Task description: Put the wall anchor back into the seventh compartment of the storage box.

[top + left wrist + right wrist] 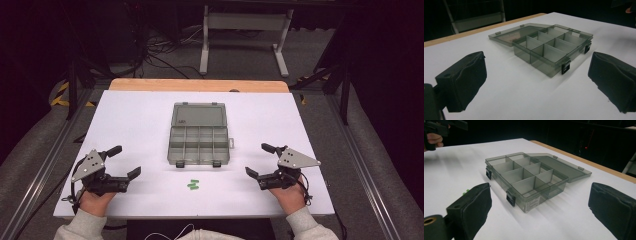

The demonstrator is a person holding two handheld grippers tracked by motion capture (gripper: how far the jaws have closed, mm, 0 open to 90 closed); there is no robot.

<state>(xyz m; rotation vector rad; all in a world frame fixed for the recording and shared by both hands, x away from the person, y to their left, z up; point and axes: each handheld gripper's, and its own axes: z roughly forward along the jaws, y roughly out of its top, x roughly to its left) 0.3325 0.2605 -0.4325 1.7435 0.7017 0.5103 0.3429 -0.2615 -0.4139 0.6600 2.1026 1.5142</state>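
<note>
While both tongs rest released near the surface's (150, 110) front edge, left tongs (126, 162) and right tongs (260, 160) flank small green pieces (193, 185). Beyond lies the open compartment box (199, 145). Likely step: approach; next, pinch one piece precisely.

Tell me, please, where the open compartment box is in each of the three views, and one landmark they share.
High view: the compartment box lies at the table's centre, lid open away from the person.
Left gripper view: box upper centre, between the jaws.
Right gripper view: box centre, lid at right.
Shared landmark: the two black latches on its front wall.
</note>
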